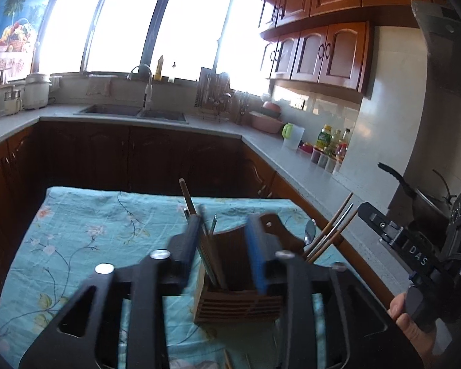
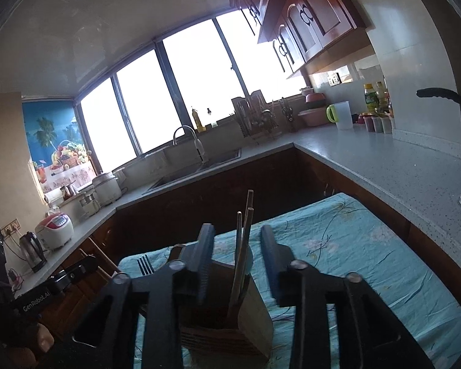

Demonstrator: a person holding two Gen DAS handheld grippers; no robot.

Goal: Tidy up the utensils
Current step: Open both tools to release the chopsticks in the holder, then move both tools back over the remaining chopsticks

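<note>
A wooden utensil holder stands on the turquoise floral cloth. My left gripper is open above it, its fingers to either side of one compartment with utensil handles by the left finger. Chopsticks and a spoon stand in the right compartment. In the right wrist view the holder sits below my open, empty right gripper, and chopsticks rise between its fingers. A fork shows at the left.
A grey L-shaped counter runs behind and to the right, with a sink, dish rack, pink bowls, jug and bottles. A pan handle juts out at the right. Appliances stand left.
</note>
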